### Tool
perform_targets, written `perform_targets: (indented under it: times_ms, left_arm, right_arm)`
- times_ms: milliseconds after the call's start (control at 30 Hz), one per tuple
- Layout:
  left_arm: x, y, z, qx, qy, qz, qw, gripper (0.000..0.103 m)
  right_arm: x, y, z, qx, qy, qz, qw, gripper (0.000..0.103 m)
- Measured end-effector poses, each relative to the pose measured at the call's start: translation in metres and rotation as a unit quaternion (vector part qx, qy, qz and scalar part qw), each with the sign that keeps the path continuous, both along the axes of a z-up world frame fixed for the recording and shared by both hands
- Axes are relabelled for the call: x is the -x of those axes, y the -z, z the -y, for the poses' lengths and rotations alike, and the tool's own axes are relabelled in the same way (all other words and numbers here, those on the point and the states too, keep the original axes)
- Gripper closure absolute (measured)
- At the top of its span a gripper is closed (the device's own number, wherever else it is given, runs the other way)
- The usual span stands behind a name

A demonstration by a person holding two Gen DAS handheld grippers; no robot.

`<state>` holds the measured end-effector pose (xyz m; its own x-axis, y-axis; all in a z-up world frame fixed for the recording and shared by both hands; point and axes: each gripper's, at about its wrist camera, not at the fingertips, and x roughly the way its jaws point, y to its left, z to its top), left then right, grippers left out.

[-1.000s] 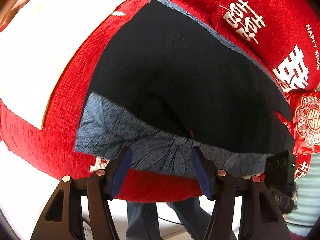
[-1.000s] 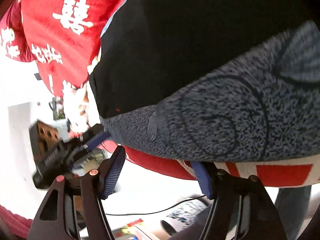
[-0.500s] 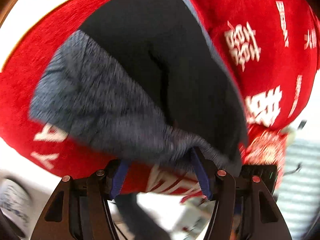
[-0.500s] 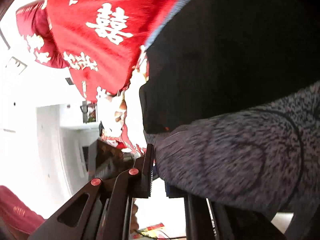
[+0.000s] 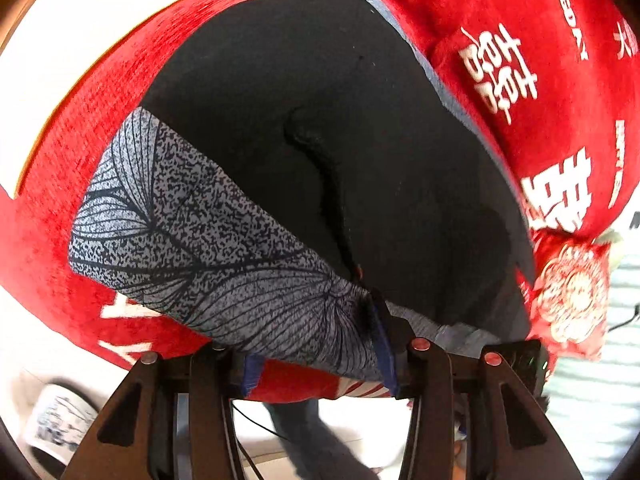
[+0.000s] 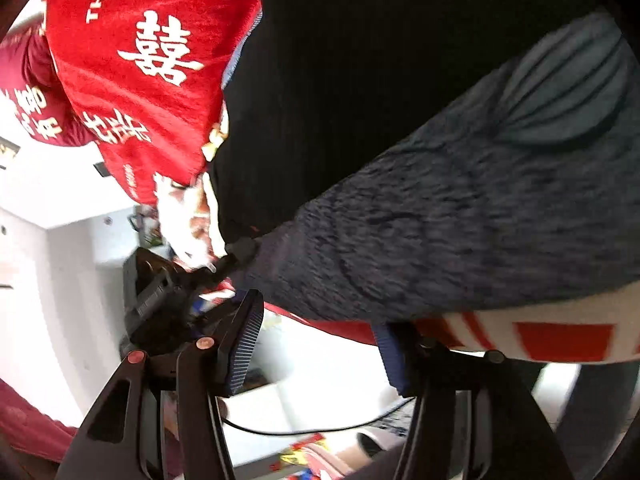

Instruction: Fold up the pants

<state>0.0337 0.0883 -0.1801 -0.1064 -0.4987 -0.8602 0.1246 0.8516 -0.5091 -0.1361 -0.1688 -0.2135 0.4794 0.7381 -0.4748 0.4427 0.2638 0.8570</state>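
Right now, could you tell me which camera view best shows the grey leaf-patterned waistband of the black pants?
The left wrist view: the grey leaf-patterned waistband runs sharply across the frame. The right wrist view shows only a blurred stretch of it, with no pattern detail.

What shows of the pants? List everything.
The pants are black, soft-looking cloth with a grey speckled, leaf-veined band along the near edge and a curved seam mid-panel. They lie spread on the red plush cover. The left tongs have just been closing around the band's puckered edge; whether they pinch is unclear. The right tongs, just opened, hold nothing.
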Motion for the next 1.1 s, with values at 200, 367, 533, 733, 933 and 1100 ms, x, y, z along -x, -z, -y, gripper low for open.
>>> perform_targets:
  times_ms: [200, 367, 533, 733, 933, 1100]
  left_arm:
    - [0.012, -0.014, -0.021, -0.03, 0.02, 0.015, 0.9992, 0.043]
    - [0.015, -0.011, -0.039, 0.005, -0.015, -0.011, 0.9998, 0.041]
    - [0.004, 0.004, -0.035, 0.094, -0.082, -0.056, 0.9906, 0.041]
    - [0.008, -0.004, -0.045, 0.139, -0.099, -0.059, 0.9837, 0.041]
    - [0.003, -0.015, -0.058, 0.123, -0.089, -0.039, 0.9877, 0.041]
    - [-0.006, -0.025, -0.053, 0.145, -0.085, -0.021, 0.9855, 0.041]
  right_arm:
    - [-0.047, 0.006, -0.038, -0.038, -0.012, 0.042, 0.998, 0.044]
    - [-0.079, -0.018, -0.059, -0.079, -0.037, 0.092, 0.992, 0.044]
    - [-0.079, -0.042, -0.052, -0.092, -0.039, 0.122, 0.988, 0.044]
    - [-0.09, -0.051, -0.044, -0.086, -0.052, 0.137, 0.986, 0.044]
    - [-0.091, -0.046, -0.047, -0.098, -0.053, 0.136, 0.984, 0.044]
    - [-0.095, -0.049, -0.048, -0.103, -0.061, 0.142, 0.983, 0.044]
